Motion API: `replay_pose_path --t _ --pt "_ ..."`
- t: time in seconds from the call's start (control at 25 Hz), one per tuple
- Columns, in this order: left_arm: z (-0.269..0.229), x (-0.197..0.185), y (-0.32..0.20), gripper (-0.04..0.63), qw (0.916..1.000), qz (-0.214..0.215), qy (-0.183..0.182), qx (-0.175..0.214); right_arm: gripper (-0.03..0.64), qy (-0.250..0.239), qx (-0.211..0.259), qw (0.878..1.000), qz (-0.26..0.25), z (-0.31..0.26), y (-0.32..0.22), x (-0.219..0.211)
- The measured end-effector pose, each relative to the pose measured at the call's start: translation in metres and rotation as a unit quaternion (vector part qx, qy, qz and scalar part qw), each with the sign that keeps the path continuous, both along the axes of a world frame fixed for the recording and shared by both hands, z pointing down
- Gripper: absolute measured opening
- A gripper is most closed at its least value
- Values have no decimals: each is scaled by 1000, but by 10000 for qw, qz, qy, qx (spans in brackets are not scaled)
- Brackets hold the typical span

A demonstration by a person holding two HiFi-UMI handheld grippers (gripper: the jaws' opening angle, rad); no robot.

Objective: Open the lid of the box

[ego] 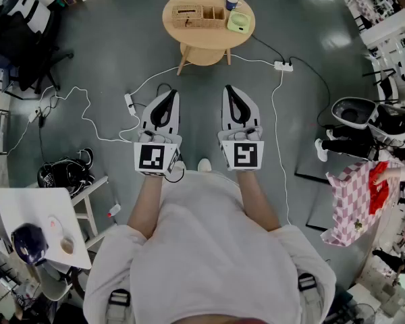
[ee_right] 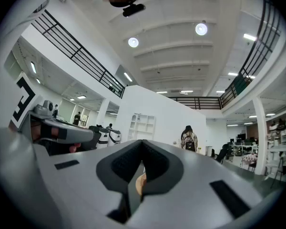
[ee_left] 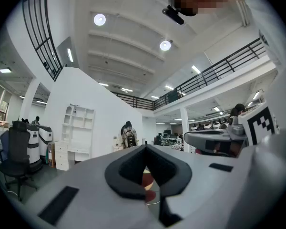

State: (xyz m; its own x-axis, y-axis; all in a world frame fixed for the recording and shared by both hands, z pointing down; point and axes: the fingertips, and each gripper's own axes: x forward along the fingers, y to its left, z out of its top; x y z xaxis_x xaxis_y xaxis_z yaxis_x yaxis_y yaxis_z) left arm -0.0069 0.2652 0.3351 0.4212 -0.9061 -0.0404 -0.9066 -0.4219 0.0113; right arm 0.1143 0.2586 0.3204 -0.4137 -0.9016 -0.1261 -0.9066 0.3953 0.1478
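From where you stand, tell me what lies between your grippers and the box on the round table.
Nothing upright blocks the way. Between the left gripper, the right gripper and the box on the round table is open floor, crossed by white cables and a power strip. Both grippers' fingers are shut and empty.

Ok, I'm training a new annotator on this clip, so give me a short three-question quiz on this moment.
1. True or false: the left gripper is touching the wicker box.
2. Where does the box stand? A) on the floor B) on the round table C) on a chair
3. How do the jaws of the right gripper stand?
Key: 1 false, it is well short of the box; 2 B; 3 together, with nothing held.
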Motion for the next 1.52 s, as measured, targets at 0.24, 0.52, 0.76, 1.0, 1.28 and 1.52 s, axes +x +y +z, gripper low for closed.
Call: replay_pose_path --t 0.24,0.52,0.76,1.0,1.28,1.52 --pt "0 5 -9 -5 9999 -109 -19 -20 -5 95 154 9998 -2 1 -14 16" --pt "1 6 -24 -5 9993 -312 -196 67 -3 24 251 9997 -17 1 -28 20" --pt "9 4 -43 -5 9989 -405 -236 32 -3 194 145 9997 -44 20 -52 21" --pt "24 -17 -99 -5 9986 -452 -277 36 -3 384 -16 9993 -26 38 -103 7" --pt "26 -70 -212 -5 9991 -378 -153 129 -3 590 -70 9981 142 47 -214 -42" --pt "16 -107 -307 -5 9999 -50 -127 86 -3 669 -5 9969 424 28 -307 -81"
